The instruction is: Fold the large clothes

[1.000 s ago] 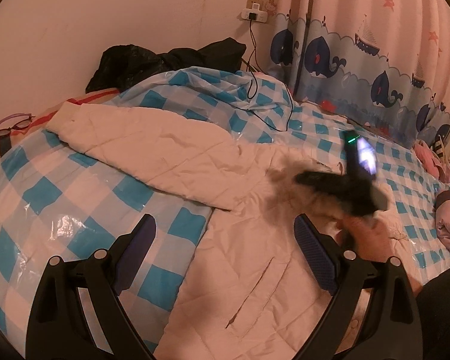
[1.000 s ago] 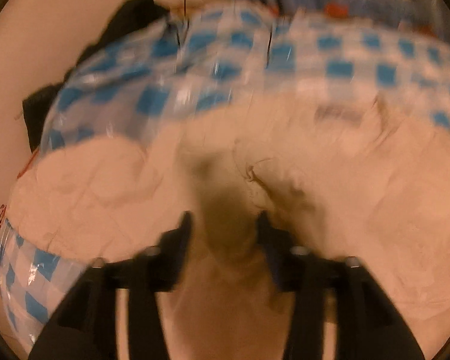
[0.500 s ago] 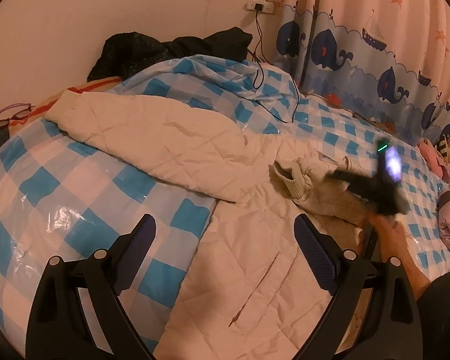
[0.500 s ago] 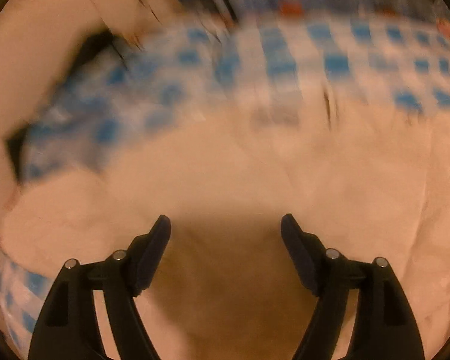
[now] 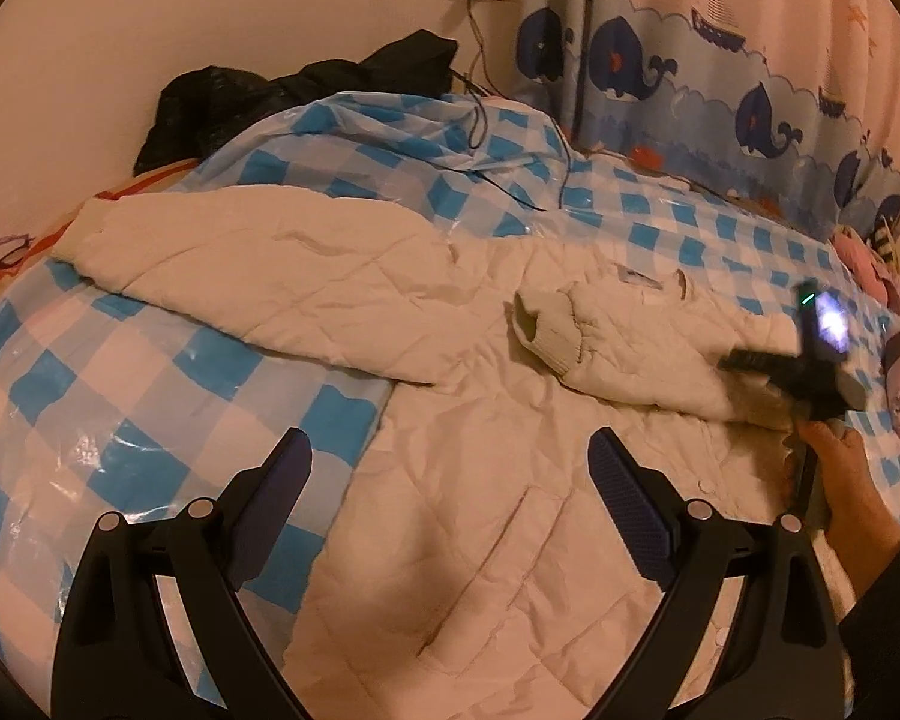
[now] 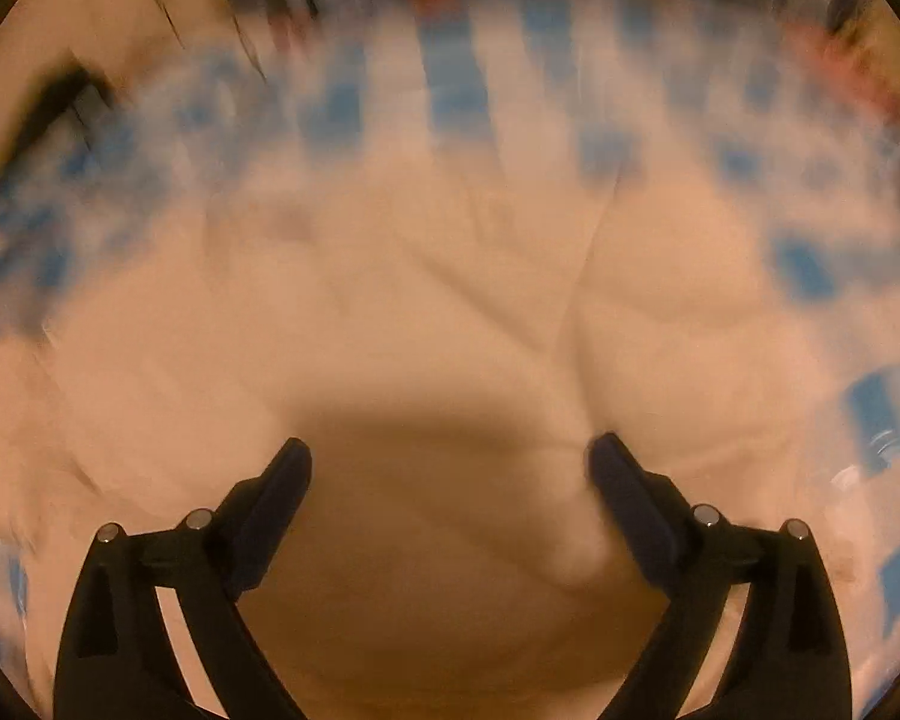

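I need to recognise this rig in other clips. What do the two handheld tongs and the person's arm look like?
Both tongs are matte black forked frames with silver rivets. The left tongs carry dark blue textured pads; the right tongs look the same but blurred. Seen from the left, the right unit bears a lit screen with a green light. A dark sleeve covers the arm.

My quilted coat lies spread on the checkered bed cover — one sleeve stretches left, the other sleeve lies folded across the body. Behind, dark clothes sit against the wall; a curtain hangs right.
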Available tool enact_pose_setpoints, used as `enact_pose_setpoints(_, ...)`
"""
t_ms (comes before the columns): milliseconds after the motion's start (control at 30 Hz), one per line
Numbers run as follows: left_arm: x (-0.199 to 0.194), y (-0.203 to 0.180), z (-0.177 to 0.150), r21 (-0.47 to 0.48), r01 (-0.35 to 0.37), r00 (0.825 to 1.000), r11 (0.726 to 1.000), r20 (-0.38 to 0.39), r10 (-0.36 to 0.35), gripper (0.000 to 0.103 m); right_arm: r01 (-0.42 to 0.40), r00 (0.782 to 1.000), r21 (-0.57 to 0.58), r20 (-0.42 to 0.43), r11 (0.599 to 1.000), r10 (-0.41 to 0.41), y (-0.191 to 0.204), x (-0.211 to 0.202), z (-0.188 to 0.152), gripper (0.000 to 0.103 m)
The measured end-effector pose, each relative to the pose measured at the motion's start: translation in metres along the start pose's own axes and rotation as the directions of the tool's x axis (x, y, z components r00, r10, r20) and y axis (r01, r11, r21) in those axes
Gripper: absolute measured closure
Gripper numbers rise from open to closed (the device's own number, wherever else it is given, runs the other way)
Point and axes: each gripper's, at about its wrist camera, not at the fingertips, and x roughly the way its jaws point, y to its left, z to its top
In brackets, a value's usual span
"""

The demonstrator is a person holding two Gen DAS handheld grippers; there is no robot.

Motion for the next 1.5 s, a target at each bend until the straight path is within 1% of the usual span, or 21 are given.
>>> enact_pose_setpoints(67, 0.002, -0.006, -0.001, 0.016, -0.001, 1.000, 1.000, -0.005, 0.001, 0.014, 0.014, 0.999, -0.007, 0.052, 1.000, -0.014, -0.001, -0.011, -0.002, 0.012)
enact_pose_setpoints(133, 0.002, -0.008, -0.001, 0.023, 0.001, 1.000, 1.000, -0.004, -0.001, 0.014, -0.060, 0.984, -0.020, 0.167, 0.998, 0.063, 0.013, -0.039, -0.006, 0.012)
enact_pose_setpoints(167, 0.002, -0.008, -0.001, 0.024, 0.001, 1.000, 1.000, -0.004, -0.001, 0.013, -0.101, 0.969, -0.082, 0.217, 0.992, 0.116, 0.031, -0.055, -0.009, 0.012)
enact_pose_setpoints(233, 0.003, -0.007, -0.001, 0.022, -0.001, 1.000, 1.000, -0.005, 0.001, 0.013, -0.154, 0.950, -0.212, 0.236, 0.965, 0.203, 0.071, -0.071, -0.018, 0.012)
enact_pose_setpoints(267, 0.003, -0.007, -0.001, 0.020, -0.002, 1.000, 1.000, -0.006, 0.002, 0.013, -0.176, 0.946, -0.292, 0.215, 0.940, 0.244, 0.099, -0.075, -0.023, 0.012)
enact_pose_setpoints(300, 0.003, -0.006, -0.001, 0.016, -0.003, 1.000, 1.000, -0.009, 0.003, 0.013, -0.164, 0.948, -0.357, 0.201, 0.920, 0.247, 0.125, -0.076, -0.028, 0.012)
enact_pose_setpoints(367, 0.003, -0.003, 0.000, 0.007, -0.004, 1.000, 1.000, -0.008, 0.004, 0.013, -0.141, 0.956, -0.418, 0.177, 0.897, 0.233, 0.163, -0.068, -0.032, 0.012)
enact_pose_setpoints(433, 0.001, 0.000, 0.000, 0.000, -0.003, 1.000, 1.000, -0.001, 0.003, 0.013, -0.132, 0.977, -0.415, 0.098, 0.900, 0.188, 0.188, -0.042, -0.034, 0.011)
enact_pose_setpoints(467, 0.000, 0.001, 0.001, -0.003, -0.003, 1.000, 1.000, 0.001, 0.003, 0.013, -0.136, 0.988, -0.413, 0.016, 0.900, 0.156, 0.198, -0.019, -0.034, 0.011)
enact_pose_setpoints(533, 0.000, 0.004, 0.001, -0.007, 0.000, 1.000, 1.000, 0.003, 0.000, 0.013, -0.126, 0.991, -0.421, -0.090, 0.898, 0.097, 0.204, 0.016, -0.041, 0.007)
enact_pose_setpoints(567, -0.001, 0.006, 0.001, -0.009, -0.001, 1.000, 1.000, 0.003, 0.001, 0.013, -0.113, 0.993, -0.426, -0.078, 0.898, 0.087, 0.205, 0.018, -0.043, 0.007)
enact_pose_setpoints(667, -0.003, 0.012, 0.002, -0.021, 0.002, 1.000, 1.000, 0.008, -0.002, 0.013, -0.164, 0.986, -0.382, -0.059, 0.909, 0.153, 0.193, -0.002, -0.044, 0.007)
enact_pose_setpoints(733, -0.007, 0.016, 0.003, -0.029, 0.007, 1.000, 1.000, 0.016, -0.007, 0.013, -0.209, 0.976, -0.369, -0.022, 0.906, 0.216, 0.177, -0.028, -0.050, 0.007)
enact_pose_setpoints(833, -0.010, 0.022, 0.003, -0.041, 0.008, 1.000, 0.999, 0.024, -0.007, 0.013, -0.282, 0.951, -0.311, 0.039, 0.908, 0.308, 0.139, -0.075, -0.066, 0.007)
enact_pose_setpoints(900, -0.011, 0.023, 0.004, -0.048, 0.010, 1.000, 0.999, 0.025, -0.009, 0.013, -0.338, 0.925, -0.247, 0.091, 0.908, 0.369, 0.096, -0.106, -0.085, 0.007)
enact_pose_setpoints(967, -0.012, 0.023, 0.004, -0.050, 0.011, 1.000, 0.999, 0.029, -0.010, 0.013, -0.345, 0.917, -0.208, 0.133, 0.915, 0.376, 0.069, -0.122, -0.098, 0.007)
enact_pose_setpoints(1100, -0.013, 0.020, 0.004, -0.042, 0.005, 0.999, 0.999, 0.032, -0.004, 0.013, -0.234, 0.942, -0.134, 0.214, 0.963, 0.259, 0.004, -0.146, -0.141, 0.007)
enact_pose_setpoints(1200, -0.010, 0.015, 0.004, -0.024, -0.011, 0.999, 1.000, 0.033, 0.012, 0.013, -0.171, 0.961, -0.126, 0.199, 0.977, 0.194, -0.020, -0.133, -0.160, 0.007)
enact_pose_setpoints(1300, -0.009, 0.012, 0.004, -0.011, -0.041, 0.998, 0.999, 0.053, 0.041, 0.013, -0.188, 0.972, -0.092, 0.127, 0.978, 0.199, -0.026, -0.106, -0.169, 0.007)
enact_pose_setpoints(1400, -0.007, 0.017, 0.006, -0.037, -0.063, 0.995, 0.997, 0.074, 0.066, 0.013, -0.124, 0.988, -0.129, 0.078, 0.984, 0.135, -0.012, -0.091, -0.165, 0.006)
enact_pose_setpoints(1500, -0.005, 0.020, 0.009, -0.047, -0.109, 0.989, 0.993, 0.090, 0.113, 0.013, -0.100, 0.992, -0.136, 0.062, 0.986, 0.110, -0.007, -0.086, -0.166, 0.006)
